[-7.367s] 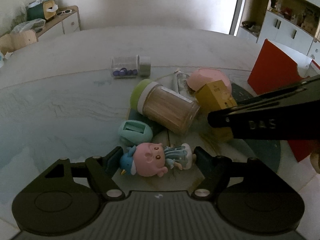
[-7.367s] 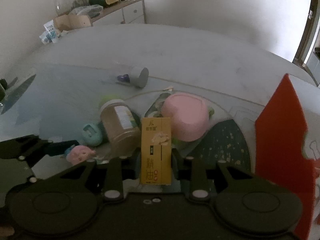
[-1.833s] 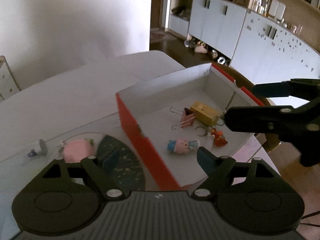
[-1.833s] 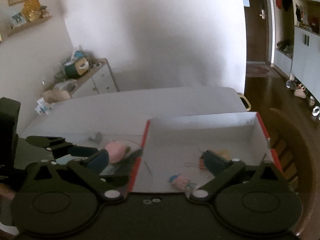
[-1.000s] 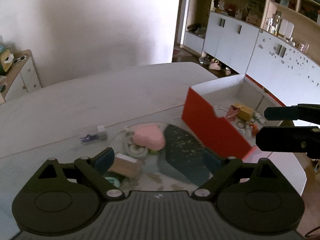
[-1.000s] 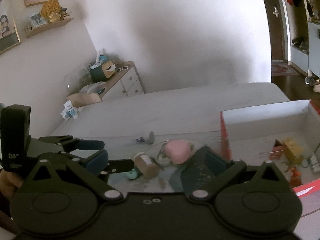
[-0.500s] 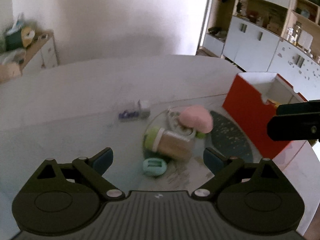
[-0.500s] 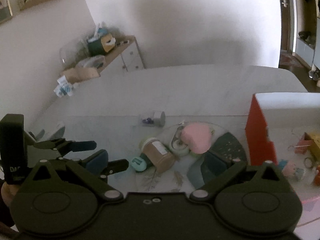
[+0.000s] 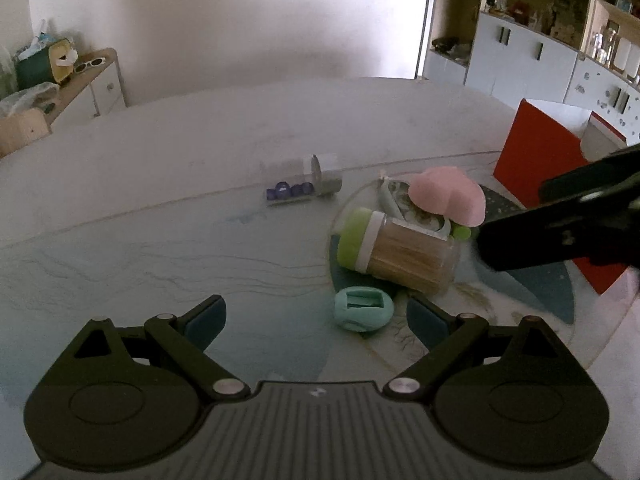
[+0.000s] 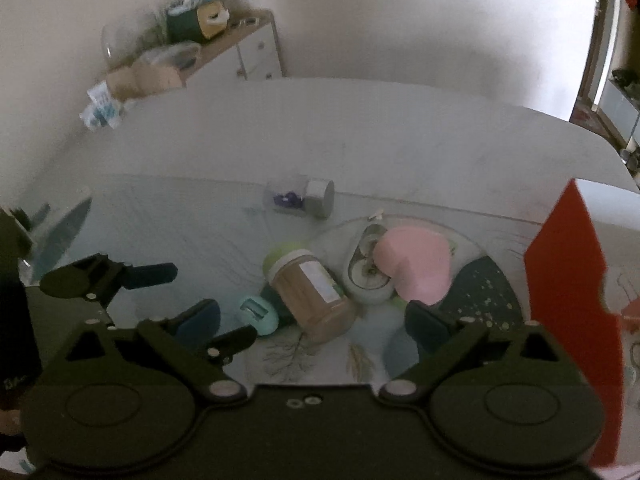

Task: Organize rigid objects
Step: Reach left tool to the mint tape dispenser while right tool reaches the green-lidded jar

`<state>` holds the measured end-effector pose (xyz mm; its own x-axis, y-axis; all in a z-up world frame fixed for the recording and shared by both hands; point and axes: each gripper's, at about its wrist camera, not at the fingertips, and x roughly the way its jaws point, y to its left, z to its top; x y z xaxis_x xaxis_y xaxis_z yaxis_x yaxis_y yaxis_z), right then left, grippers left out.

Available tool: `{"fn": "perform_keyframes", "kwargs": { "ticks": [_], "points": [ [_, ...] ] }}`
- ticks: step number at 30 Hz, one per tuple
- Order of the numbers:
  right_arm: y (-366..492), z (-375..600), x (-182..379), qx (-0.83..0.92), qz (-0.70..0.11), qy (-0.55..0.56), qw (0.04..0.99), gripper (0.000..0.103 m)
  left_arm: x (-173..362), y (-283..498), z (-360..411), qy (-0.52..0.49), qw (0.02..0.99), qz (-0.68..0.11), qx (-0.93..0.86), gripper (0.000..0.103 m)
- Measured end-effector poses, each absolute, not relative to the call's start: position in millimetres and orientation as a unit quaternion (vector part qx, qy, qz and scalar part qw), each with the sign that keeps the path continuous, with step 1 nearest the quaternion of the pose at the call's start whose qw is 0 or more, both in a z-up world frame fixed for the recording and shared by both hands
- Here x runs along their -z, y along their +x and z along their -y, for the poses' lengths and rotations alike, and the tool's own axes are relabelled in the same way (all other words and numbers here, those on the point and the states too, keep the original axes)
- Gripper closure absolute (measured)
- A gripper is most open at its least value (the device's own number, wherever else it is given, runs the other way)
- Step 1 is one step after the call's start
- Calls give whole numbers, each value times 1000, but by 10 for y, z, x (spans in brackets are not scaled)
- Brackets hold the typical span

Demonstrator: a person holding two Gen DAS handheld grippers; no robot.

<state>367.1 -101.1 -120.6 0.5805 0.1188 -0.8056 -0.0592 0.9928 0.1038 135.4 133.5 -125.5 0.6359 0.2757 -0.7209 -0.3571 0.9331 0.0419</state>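
Note:
A toothpick jar (image 9: 400, 250) with a green lid lies on its side on the round mat, also seen from the right wrist as the jar (image 10: 316, 300). Just in front of it sits a small mint-green object (image 9: 362, 314), with a pink heart-shaped box (image 9: 448, 196) behind. My left gripper (image 9: 316, 316) is open and empty; the mint object (image 10: 260, 314) lies between its fingertips, untouched. My right gripper (image 10: 312, 318) is wide, its jaws closing a little. The jar lies in line between its fingers and neither pad touches it. The right gripper (image 9: 560, 232) reaches in from the right.
A clear tube with purple beads (image 9: 304, 188) lies behind the pile. The red box (image 10: 568, 280) stands at the right, its wall close to the mat. A round white dish (image 10: 368, 276) lies under the pink box. A sideboard (image 9: 80, 84) is beyond the table.
Both grippers have come down and leftward from the red box towards the pile on the mat. The jar and mint object now look larger and closer. The box has slid to the right edge.

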Motion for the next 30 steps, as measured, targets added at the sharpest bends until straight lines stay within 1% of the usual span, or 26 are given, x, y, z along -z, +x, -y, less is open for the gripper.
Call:
{"fn": "perform_keyframes", "kwargs": {
  "ticks": [9,13,23,25,28,30],
  "points": [
    [3982,915,1359,-61,-487,8,871,13,1449,1454,-1322,-48,903,-395,-166,6],
    [4072,878,1424,-66,-497,2,865,21,1510,1508,-1309,-49,902,-396,-163,6],
    [4189,843,1552,-60,-512,-3,857,32,1611,1587,-1212,-28,905,-396,-155,6],
    [4207,831,1572,-61,-515,-6,855,37,1614,1596,-1192,-27,906,-394,-152,7],
    [4222,814,1586,-60,-518,-10,853,42,1610,1601,-1149,-16,908,-391,-148,17],
    [4227,796,1597,-60,-520,-13,852,43,1611,1598,-1129,-14,909,-390,-144,21]
  ]
}}
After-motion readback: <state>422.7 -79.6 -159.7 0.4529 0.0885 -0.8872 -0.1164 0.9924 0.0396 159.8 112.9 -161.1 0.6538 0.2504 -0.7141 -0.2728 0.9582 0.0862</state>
